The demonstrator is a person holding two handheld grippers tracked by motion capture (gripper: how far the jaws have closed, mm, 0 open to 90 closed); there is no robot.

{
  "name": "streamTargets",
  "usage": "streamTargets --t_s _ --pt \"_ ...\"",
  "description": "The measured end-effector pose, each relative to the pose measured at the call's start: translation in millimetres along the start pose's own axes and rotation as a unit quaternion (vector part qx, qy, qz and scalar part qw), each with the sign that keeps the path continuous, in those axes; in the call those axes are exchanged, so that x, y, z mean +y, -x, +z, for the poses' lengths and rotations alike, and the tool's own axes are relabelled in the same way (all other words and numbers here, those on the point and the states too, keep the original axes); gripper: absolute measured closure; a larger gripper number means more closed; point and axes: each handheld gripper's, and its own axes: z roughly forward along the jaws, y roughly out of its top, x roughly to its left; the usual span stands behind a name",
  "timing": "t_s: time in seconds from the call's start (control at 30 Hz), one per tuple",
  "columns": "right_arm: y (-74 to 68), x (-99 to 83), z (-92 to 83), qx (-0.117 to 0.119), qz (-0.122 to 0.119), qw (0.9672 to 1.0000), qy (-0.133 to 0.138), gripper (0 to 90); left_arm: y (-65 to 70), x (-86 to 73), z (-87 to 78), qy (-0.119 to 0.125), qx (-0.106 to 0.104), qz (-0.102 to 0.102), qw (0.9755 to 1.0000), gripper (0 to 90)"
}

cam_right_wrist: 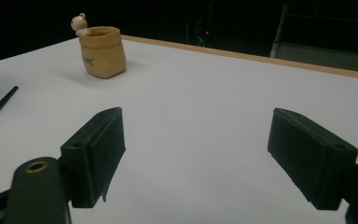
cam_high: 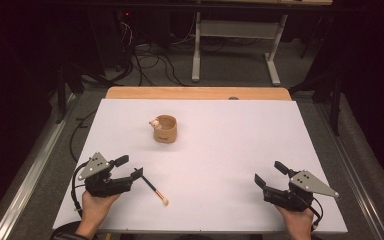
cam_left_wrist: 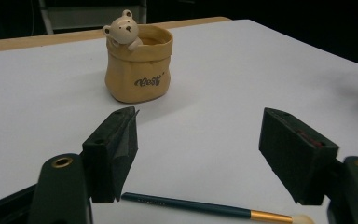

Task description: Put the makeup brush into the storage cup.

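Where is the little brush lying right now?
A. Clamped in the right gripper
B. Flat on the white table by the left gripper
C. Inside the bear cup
B: the brush lies flat on the table, just by the open left gripper, apart from the bear cup.

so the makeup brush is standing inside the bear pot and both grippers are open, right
Not quite. The makeup brush is not in the bear pot; it lies flat on the white table, just in front of the left gripper, as the high view shows. The rest holds: the left gripper and the right gripper are both open with nothing between their jaws.
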Motion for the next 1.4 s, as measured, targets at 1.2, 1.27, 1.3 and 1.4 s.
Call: streamTargets --t_s 1.2,1.27,1.3,1.4 --pt "10.9 -4.7 -5.6 -0.015 0.029 0.9993 -0.018 21.6 3.1 -0.3 -2.0 0.007 -0.007 0.012 0.9999 28.9" --pt "10.6 -4.7 -5.5 -0.014 0.029 0.9993 -0.017 21.6 3.5 -0.2 -1.4 0.008 -0.007 0.011 0.9999 29.0" --pt "10.6 -4.7 -5.4 -0.014 0.029 0.9993 -0.018 21.6 3.9 -0.2 -0.7 0.009 -0.007 0.009 0.9999 29.0" --pt "10.7 -4.8 -4.7 -0.011 0.029 0.9994 -0.019 21.6 3.7 0.0 -0.1 0.007 -0.008 0.009 0.9999 29.0"
